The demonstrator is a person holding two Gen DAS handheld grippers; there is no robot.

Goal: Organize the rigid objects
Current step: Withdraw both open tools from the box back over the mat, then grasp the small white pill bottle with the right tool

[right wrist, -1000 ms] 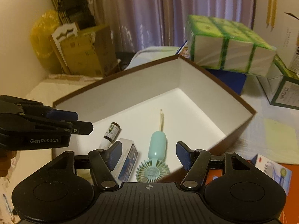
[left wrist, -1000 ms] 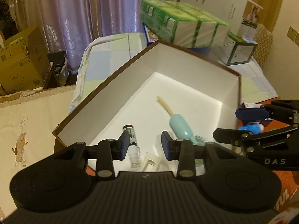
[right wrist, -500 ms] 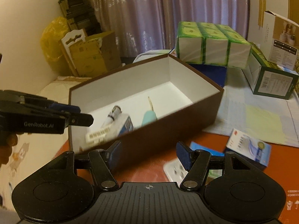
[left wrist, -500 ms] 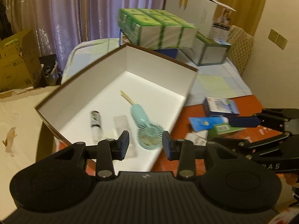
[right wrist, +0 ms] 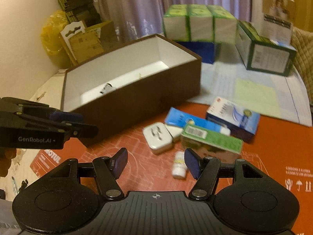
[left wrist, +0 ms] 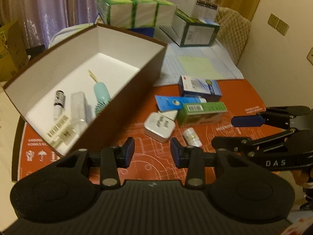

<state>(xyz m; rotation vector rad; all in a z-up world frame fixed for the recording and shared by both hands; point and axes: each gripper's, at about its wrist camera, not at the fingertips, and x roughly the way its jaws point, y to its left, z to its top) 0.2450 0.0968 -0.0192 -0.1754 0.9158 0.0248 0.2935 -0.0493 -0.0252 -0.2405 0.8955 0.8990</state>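
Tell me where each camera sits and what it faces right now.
Left wrist: on the left gripper, angled down at the brown box and white plug; jaws open, empty.
Right wrist: on the right gripper, facing the small white bottle; jaws open, empty.
Shared: box, plug, green carton, each other's gripper.

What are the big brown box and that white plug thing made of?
The big brown box looks like matte cardboard: thin, straight walls, white inside. The white plug adapter seems to be glossy moulded plastic with rounded corners, though blur leaves this uncertain.
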